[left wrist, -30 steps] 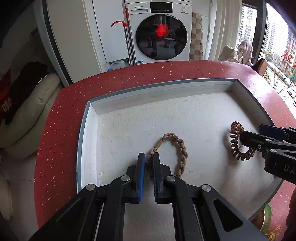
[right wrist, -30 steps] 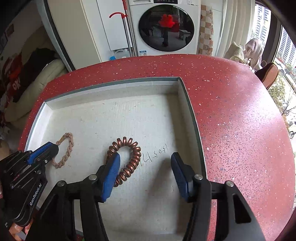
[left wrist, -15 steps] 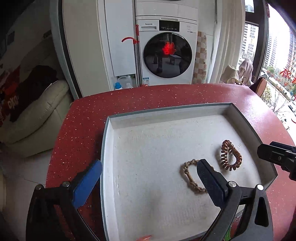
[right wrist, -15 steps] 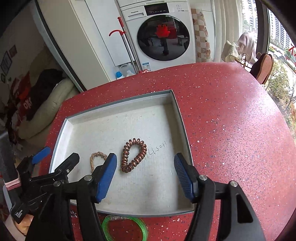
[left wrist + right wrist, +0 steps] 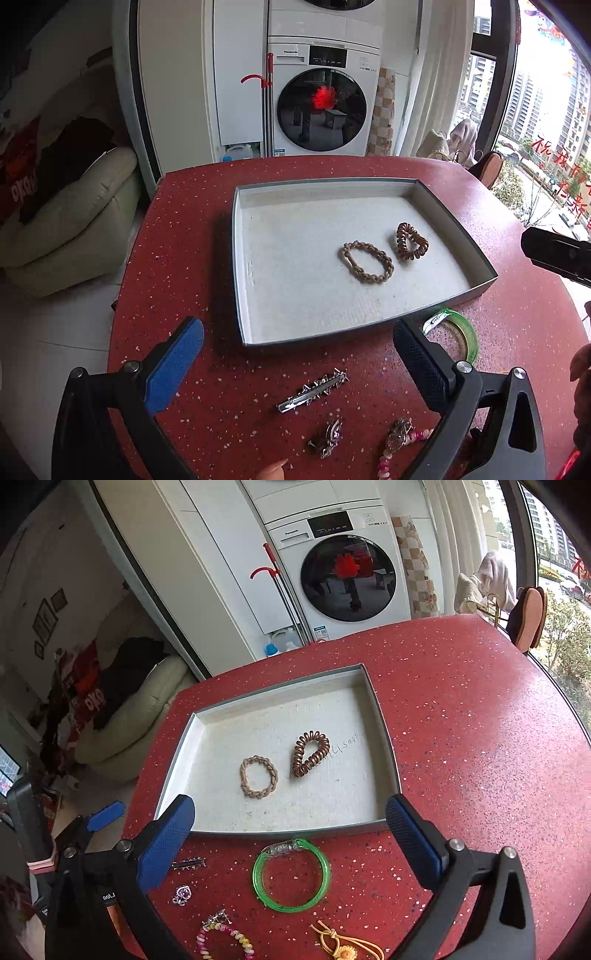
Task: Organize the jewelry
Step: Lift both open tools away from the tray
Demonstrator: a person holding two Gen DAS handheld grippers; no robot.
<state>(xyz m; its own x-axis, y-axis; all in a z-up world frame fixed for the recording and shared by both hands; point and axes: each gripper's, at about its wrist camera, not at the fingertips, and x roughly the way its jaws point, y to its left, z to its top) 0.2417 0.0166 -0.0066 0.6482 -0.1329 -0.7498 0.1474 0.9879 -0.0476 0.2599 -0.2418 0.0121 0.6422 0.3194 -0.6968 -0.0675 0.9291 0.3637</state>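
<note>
A grey tray (image 5: 240,266) (image 5: 388,738) on the red table holds a braided tan bracelet (image 5: 366,261) (image 5: 258,775) and a copper spiral hair tie (image 5: 411,241) (image 5: 309,753). My left gripper (image 5: 295,365) is open and empty, above a silver hair clip (image 5: 313,391) (image 5: 189,864) in front of the tray. My right gripper (image 5: 290,849) is open and empty, above a green bangle (image 5: 291,875) (image 5: 460,332). A small silver charm (image 5: 327,439) (image 5: 181,894), a pink bead bracelet (image 5: 225,938) (image 5: 400,443) and a yellow flower hair tie (image 5: 345,946) lie nearer me.
The red speckled table (image 5: 177,251) (image 5: 480,738) ends at a rounded edge on the left. A cream sofa (image 5: 74,206) stands beyond it. A washing machine (image 5: 321,99) is at the back. The right gripper's body (image 5: 557,254) shows at the right of the left wrist view.
My left gripper let go of the braided bracelet and opened. Both grippers pulled back out of the tray toward me, bringing the loose pieces on the table into view.
</note>
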